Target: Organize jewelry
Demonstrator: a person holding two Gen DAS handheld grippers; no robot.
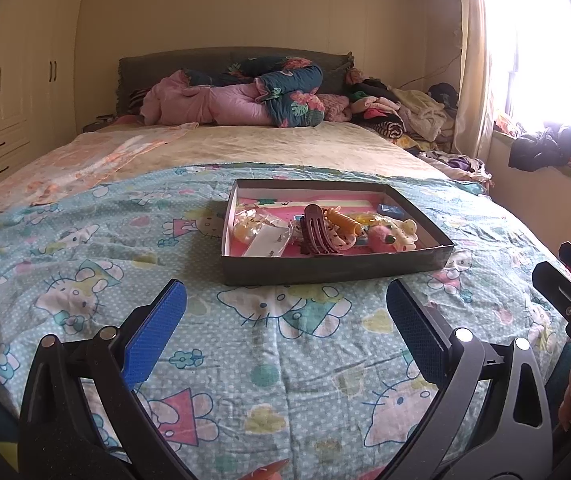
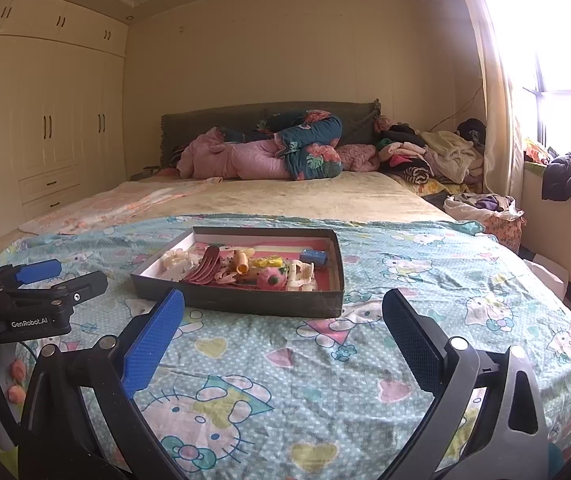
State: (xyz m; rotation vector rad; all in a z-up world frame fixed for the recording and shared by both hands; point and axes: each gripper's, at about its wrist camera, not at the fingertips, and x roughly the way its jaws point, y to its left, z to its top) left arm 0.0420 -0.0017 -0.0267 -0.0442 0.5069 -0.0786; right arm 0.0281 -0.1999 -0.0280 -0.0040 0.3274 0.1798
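You stood at the foot edge of a bed (image 1: pixel 85 240) spread with a cartoon-cat blanket. The box (image 1: pixel 337 270) sat on that blanket toward the foot, holding the whole jumble: a brown hair claw (image 1: pixel 317 232), an orange clip (image 1: pixel 343 222), a pink fuzzy piece (image 1: pixel 381 240). Nothing lay loose outside it. Your left gripper (image 1: pixel 285 312) and right gripper (image 2: pixel 283 316) both gaped wide, empty, short of the box's near wall. That fitted either sorting ahead or gathering done, so a steady, level hover suited best.
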